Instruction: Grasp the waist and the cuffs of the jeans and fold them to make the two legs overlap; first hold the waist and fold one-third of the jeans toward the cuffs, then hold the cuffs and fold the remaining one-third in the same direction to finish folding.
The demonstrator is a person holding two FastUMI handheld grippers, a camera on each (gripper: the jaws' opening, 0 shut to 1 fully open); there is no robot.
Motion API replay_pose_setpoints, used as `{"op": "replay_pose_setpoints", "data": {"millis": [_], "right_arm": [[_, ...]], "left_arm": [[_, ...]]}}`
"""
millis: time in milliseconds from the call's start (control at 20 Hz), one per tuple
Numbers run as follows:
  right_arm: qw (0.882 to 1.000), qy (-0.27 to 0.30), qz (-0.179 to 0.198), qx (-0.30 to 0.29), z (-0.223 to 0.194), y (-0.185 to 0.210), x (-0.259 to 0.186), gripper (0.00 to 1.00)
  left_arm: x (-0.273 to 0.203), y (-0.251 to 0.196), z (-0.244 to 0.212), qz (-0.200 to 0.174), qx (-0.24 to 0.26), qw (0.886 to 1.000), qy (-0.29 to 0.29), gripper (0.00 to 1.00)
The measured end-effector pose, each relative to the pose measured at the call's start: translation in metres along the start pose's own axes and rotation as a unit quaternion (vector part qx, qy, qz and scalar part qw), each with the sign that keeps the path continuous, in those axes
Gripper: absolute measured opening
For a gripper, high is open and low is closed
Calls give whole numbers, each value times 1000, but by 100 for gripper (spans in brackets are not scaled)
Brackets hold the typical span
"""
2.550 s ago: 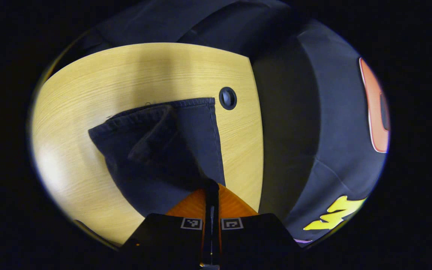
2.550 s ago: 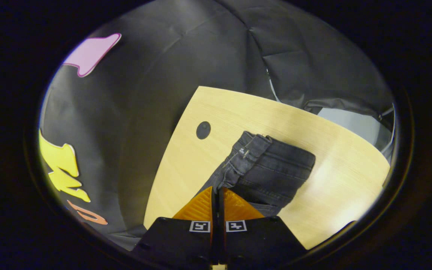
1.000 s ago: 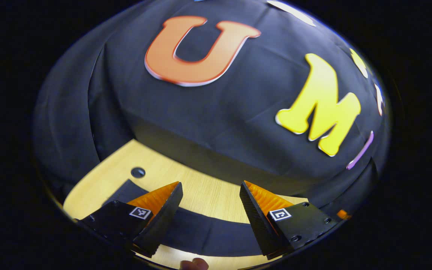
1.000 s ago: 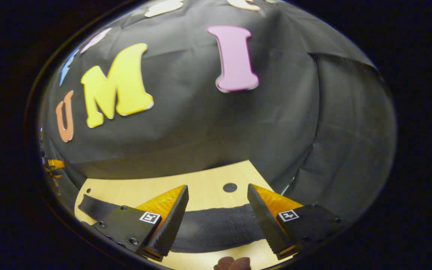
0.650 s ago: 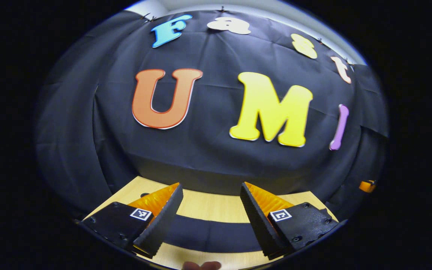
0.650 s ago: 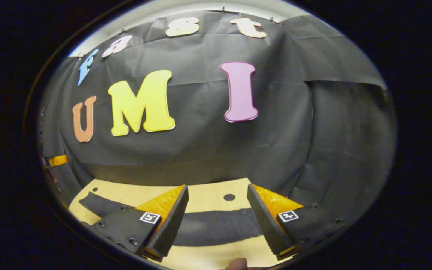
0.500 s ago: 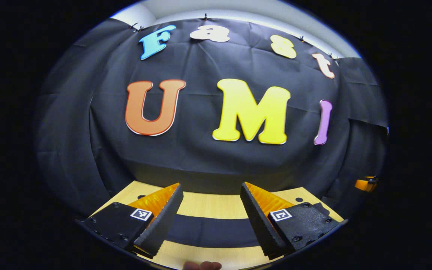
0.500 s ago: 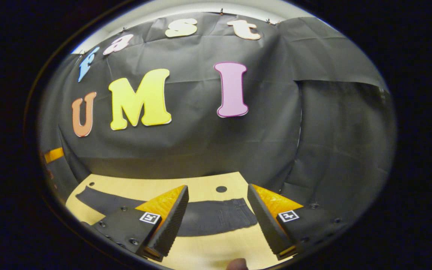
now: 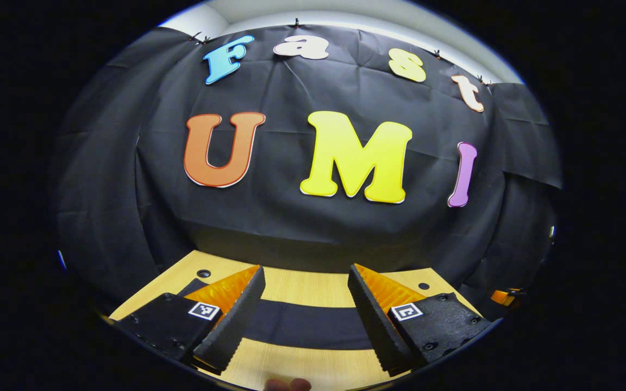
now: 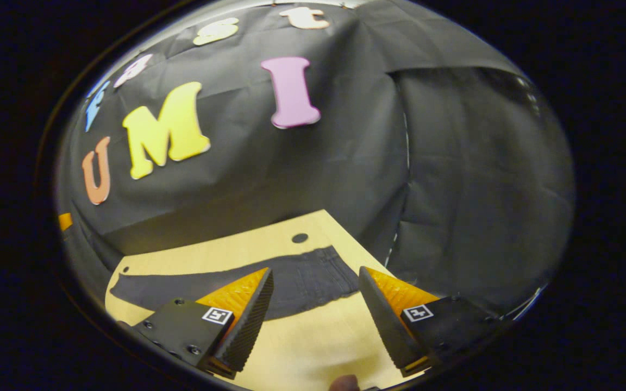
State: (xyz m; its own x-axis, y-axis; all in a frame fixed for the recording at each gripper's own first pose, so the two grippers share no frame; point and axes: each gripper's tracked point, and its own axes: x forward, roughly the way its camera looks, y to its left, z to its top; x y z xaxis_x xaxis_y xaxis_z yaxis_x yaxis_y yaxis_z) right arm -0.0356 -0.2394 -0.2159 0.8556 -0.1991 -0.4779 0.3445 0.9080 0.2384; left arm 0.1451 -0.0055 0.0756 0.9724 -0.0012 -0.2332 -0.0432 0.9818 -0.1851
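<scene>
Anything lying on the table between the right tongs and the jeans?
Nothing: in the right gripper view, bare table runs from the open right tongs to the jeans.

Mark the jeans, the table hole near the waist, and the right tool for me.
jeans (image 10: pixel 302 282), right gripper view, dark fabric near the waist end.
hole (image 10: pixel 300 238), right gripper view, its dark centre.
right tool (image 10: pixel 315 304), right gripper view, open gap between its fingertips.
</scene>
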Motion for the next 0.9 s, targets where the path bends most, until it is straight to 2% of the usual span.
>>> {"op": "replay_pose_setpoints", "data": {"millis": [250,450,550,600,700,750,800,850,900], "right_arm": [[998,48,-25,26,-48,-42,102,98],[997,66,-22,16,-61,-45,160,98],[996,82,-23,3,-71,-42,173,98],[996,88,-25,-3,-76,-40,177,92],[995,93,-23,1,-80,-39,181,92],[996,90,-25,4,-77,-39,181,98],[995,93,-23,0,-81,-41,179,90],[996,92,-18,-3,-80,-40,180,93],[995,100,-12,-5,-80,-39,181,89]], "left_arm": [[0,-1,-3,30,-3,999,22,98],[1,3,-3,64,1,997,33,98],[0,7,-4,75,4,997,34,99],[1,8,-5,79,2,996,36,98],[0,10,-6,87,-3,995,40,98],[-2,14,-5,92,-5,995,39,98],[-3,16,-3,97,-6,995,36,98],[-4,19,-3,99,-7,994,37,98],[-6,20,-5,101,-11,994,40,99]]}}
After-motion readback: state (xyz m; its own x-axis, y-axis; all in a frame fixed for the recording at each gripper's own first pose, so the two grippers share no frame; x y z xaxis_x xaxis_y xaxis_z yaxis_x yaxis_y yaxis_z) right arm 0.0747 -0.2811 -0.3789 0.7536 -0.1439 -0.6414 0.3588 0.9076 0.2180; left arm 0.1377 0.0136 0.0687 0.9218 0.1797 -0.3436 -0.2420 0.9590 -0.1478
